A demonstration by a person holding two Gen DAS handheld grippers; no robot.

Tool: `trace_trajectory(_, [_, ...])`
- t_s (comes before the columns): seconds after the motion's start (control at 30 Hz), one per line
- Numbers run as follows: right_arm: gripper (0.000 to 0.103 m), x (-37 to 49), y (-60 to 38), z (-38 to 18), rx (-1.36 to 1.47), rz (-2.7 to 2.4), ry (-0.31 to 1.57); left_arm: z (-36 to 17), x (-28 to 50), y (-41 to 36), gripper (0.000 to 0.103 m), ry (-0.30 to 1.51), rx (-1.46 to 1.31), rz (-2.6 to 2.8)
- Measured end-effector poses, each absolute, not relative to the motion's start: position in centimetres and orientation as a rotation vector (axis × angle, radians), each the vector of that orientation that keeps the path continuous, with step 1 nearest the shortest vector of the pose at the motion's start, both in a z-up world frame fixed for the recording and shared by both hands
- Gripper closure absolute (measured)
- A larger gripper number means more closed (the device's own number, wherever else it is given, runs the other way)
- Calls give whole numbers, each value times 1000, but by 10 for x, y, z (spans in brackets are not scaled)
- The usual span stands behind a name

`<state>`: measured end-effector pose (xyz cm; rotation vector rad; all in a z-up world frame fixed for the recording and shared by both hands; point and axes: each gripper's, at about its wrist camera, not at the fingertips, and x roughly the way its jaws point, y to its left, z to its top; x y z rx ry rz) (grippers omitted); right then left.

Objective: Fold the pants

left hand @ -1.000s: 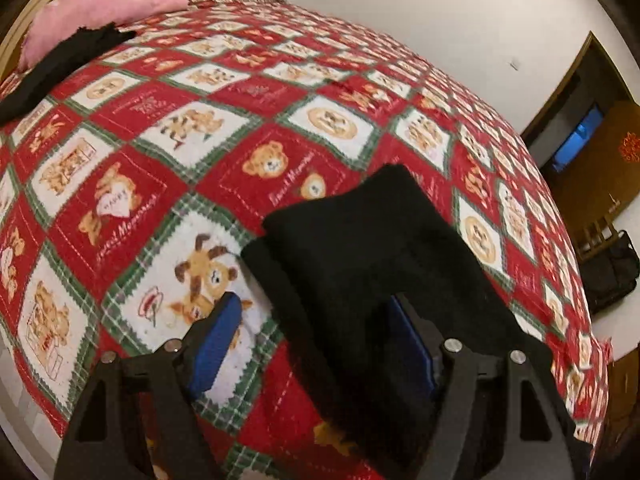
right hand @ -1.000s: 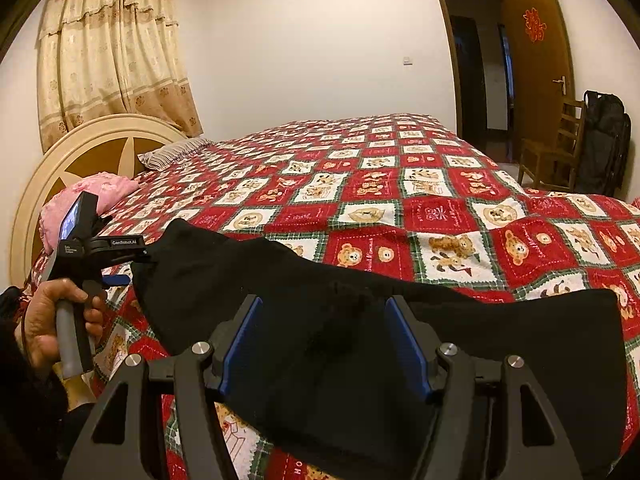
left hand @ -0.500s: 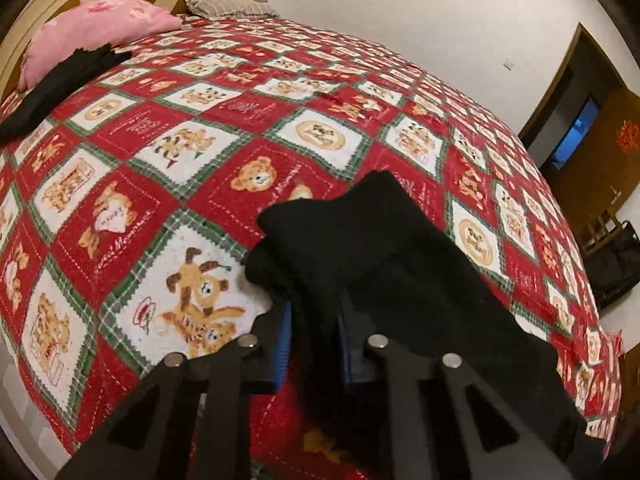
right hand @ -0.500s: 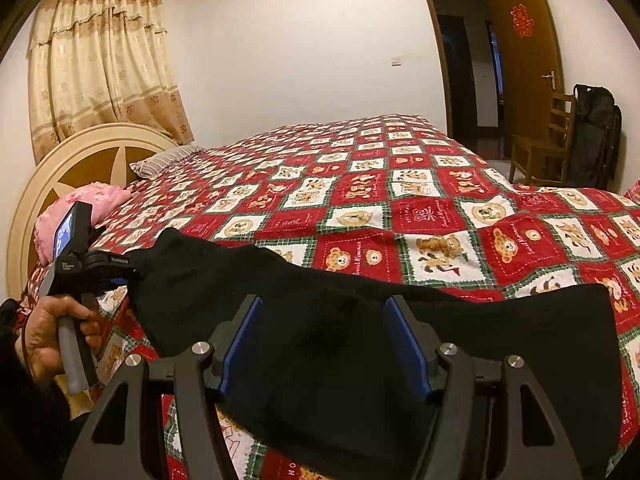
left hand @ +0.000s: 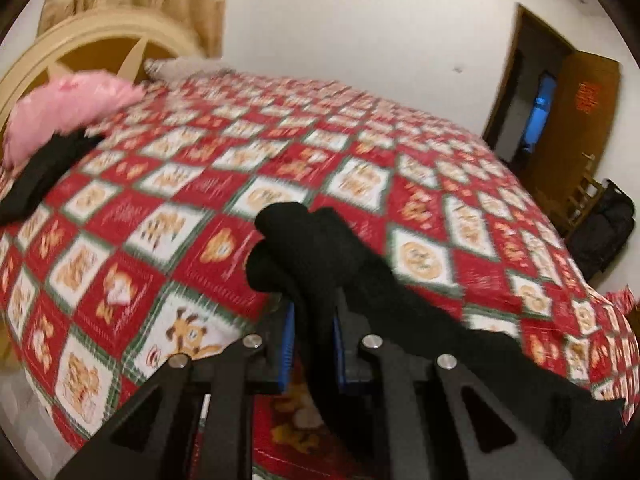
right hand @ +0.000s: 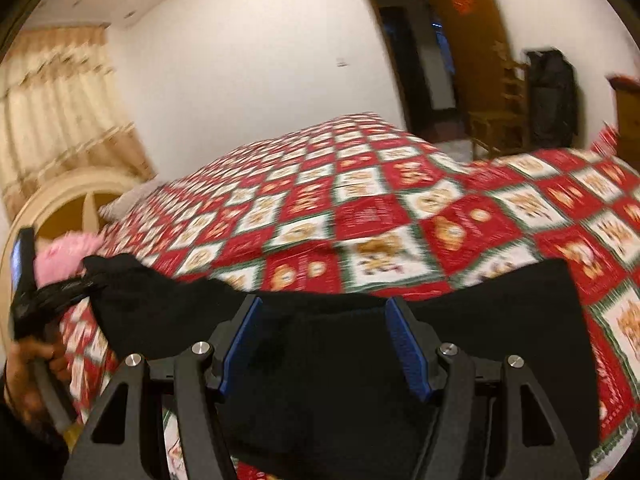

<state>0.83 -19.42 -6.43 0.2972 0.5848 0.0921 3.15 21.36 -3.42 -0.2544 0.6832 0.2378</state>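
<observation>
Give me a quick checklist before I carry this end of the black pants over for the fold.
1. Left gripper clamped on the black pants: ok.
2. Held end lifted off the bedspread: ok, it stands bunched above the pads.
3. Right gripper gripping: not ok, jaws stand apart over the cloth.
4. Cloth flat between the grippers: cannot tell, blurred.
5. Bedspread beyond the pants free for folding: ok.
6. Other dark garment by the pink pillow out of the way: ok.
</observation>
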Motion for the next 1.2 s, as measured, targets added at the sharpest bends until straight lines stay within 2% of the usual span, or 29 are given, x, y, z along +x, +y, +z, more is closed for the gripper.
trace_trajectory(0.27, [38, 3, -251, -66, 476, -27, 580, 4, 17, 136, 86, 557, -77, -12])
trace_trajectory(0.43, [38, -8, -273, -63, 526, -52, 564, 9, -5, 68, 86, 487, 62, -234])
trace_trajectory(0.8, [38, -26, -290, -59, 553, -68, 550, -26, -51, -47, 86, 465, 318, -621])
trace_trajectory(1.2, [38, -26, -294, -63, 576, -57, 567, -63, -66, -84, 86, 557, 547, -783])
